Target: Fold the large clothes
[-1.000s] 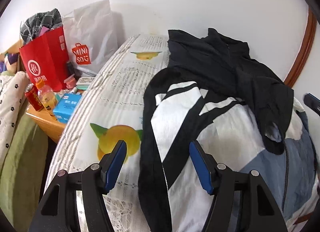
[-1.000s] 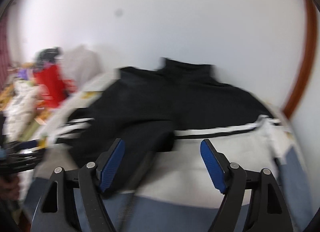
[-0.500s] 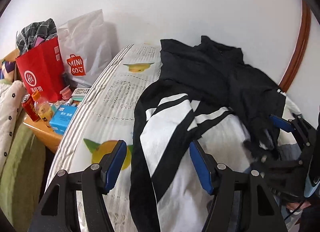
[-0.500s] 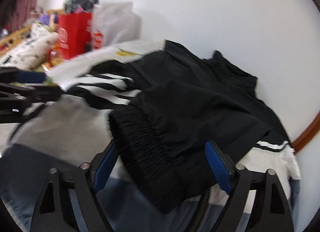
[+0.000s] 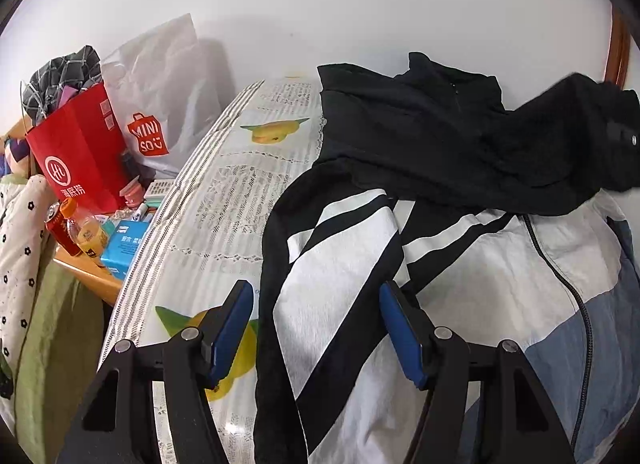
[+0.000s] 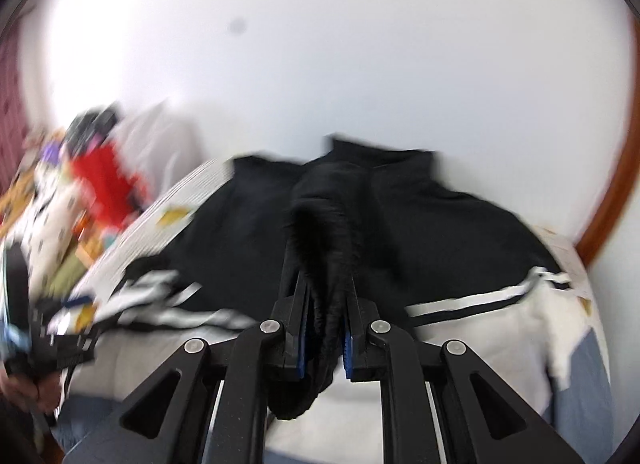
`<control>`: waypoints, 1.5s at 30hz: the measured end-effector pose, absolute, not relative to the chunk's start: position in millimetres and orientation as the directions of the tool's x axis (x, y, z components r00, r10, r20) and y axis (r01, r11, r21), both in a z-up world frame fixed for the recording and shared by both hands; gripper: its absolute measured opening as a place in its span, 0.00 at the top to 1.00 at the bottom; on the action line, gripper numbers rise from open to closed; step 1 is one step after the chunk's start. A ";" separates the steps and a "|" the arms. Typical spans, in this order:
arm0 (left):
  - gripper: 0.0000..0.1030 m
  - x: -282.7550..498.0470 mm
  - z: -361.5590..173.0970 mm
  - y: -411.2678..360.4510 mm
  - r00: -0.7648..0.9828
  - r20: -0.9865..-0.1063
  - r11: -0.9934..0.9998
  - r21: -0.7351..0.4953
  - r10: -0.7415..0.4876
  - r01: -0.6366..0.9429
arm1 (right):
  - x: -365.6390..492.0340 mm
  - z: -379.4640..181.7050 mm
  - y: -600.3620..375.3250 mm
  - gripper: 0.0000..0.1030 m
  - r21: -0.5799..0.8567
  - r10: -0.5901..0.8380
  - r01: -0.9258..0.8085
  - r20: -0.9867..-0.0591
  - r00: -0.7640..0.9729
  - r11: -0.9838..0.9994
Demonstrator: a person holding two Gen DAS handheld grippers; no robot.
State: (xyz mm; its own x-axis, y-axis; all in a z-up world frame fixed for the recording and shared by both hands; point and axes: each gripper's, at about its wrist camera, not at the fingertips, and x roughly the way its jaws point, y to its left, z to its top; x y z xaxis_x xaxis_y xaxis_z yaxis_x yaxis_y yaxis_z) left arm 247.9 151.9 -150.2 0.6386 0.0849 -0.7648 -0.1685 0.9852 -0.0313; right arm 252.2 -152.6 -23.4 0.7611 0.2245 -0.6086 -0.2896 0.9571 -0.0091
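Note:
A black, white and blue zip jacket (image 5: 500,264) lies spread on the bed, also in the blurred right wrist view (image 6: 472,328). Its left sleeve (image 5: 332,284), white with black stripes, runs towards me. My left gripper (image 5: 316,324) is open and empty, hovering over that sleeve. My right gripper (image 6: 324,304) is shut on the black ribbed cuff (image 6: 326,232) of the right sleeve, lifted above the jacket's chest. That raised black sleeve (image 5: 572,135) shows at the far right of the left wrist view.
The bed sheet (image 5: 232,199) has a newsprint and fruit pattern. Left of the bed, a wooden bedside table (image 5: 88,280) holds a red bag (image 5: 76,159), a white Miniso bag (image 5: 160,103), bottles and a blue box (image 5: 124,248). A white wall stands behind.
My right gripper has closed on the black cuff and lifted the sleeve up from the jacket's front. My left gripper stayed open over the left sleeve, shifting slightly.

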 end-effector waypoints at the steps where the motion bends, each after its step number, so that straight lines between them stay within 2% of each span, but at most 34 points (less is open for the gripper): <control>1: 0.39 248.0 -149.7 151.5 0.641 -0.763 0.986 -0.032 0.084 -0.167 | 262.1 -19.8 -168.6 0.88 0.010 0.214 -0.263 -0.611 0.762 0.965; 5: 0.39 249.5 -151.0 150.6 0.638 -0.766 0.987 -0.031 0.079 -0.160 | 296.8 -16.6 -222.9 0.88 0.130 0.233 -0.195 -0.618 0.751 0.972; 10: 0.39 252.9 -153.6 148.7 0.629 -0.773 0.988 -0.020 0.081 -0.152 | 329.1 -41.3 -270.2 0.84 0.165 0.187 -0.103 -0.645 0.741 0.981; 13: 0.39 252.7 -153.0 147.8 0.630 -0.771 0.988 -0.015 0.085 -0.152 | 343.4 -66.7 -283.5 0.73 0.084 0.081 -0.030 -0.715 0.695 0.996; 16: 0.39 252.4 -152.9 147.1 0.630 -0.772 0.988 -0.013 0.086 -0.152 | 345.6 -82.5 -296.0 0.70 -0.031 -0.060 0.056 -0.740 0.670 0.998; 19: 0.39 252.3 -152.7 146.8 0.627 -0.775 0.989 -0.013 0.082 -0.146 | 332.6 -81.8 -300.9 0.63 -0.079 -0.125 0.098 -0.707 0.696 0.992; 23: 0.39 251.1 -152.1 145.6 0.631 -0.773 0.990 -0.017 0.074 -0.137 | 312.9 -81.4 -281.5 0.47 -0.209 -0.192 0.074 -0.631 0.752 0.975; 25: 0.39 250.4 -152.2 144.8 0.631 -0.772 0.991 -0.016 0.073 -0.134 | 311.5 -91.8 -273.6 0.47 -0.251 -0.197 0.044 -0.628 0.753 0.967; 28: 0.39 249.0 -151.3 143.2 0.632 -0.772 0.991 -0.021 0.068 -0.133 | 314.5 -114.9 -261.6 0.47 -0.271 -0.163 -0.037 -0.677 0.718 0.962; 31: 0.39 245.8 -148.7 141.8 0.642 -0.764 0.992 -0.022 0.064 -0.124 | 327.7 -141.2 -262.2 0.49 -0.294 -0.209 -0.019 -0.723 0.658 0.956; 33: 0.39 243.2 -146.0 140.9 0.649 -0.759 0.993 -0.021 0.060 -0.115 | 333.0 -147.4 -268.8 0.50 -0.261 -0.227 0.036 -0.752 0.619 0.965; 39: 0.39 236.4 -137.7 138.7 0.661 -0.749 0.995 -0.031 0.041 -0.097 | 300.9 -112.4 -255.3 0.47 -0.218 -0.186 0.041 -0.704 0.685 0.975; 45: 0.39 222.2 -129.0 134.1 0.678 -0.735 0.995 -0.046 0.022 -0.083 | 242.9 -74.0 -260.6 0.40 -0.163 -0.153 0.058 -0.669 0.728 0.985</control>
State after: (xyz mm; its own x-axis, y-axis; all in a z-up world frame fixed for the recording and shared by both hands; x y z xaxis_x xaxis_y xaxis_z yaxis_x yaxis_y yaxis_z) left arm 222.2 134.1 -129.0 0.6778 0.0224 -0.7349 -0.0831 0.9955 -0.0463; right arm 242.9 -260.6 -74.0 0.7275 -0.1531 -0.6688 0.0578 0.9850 -0.1626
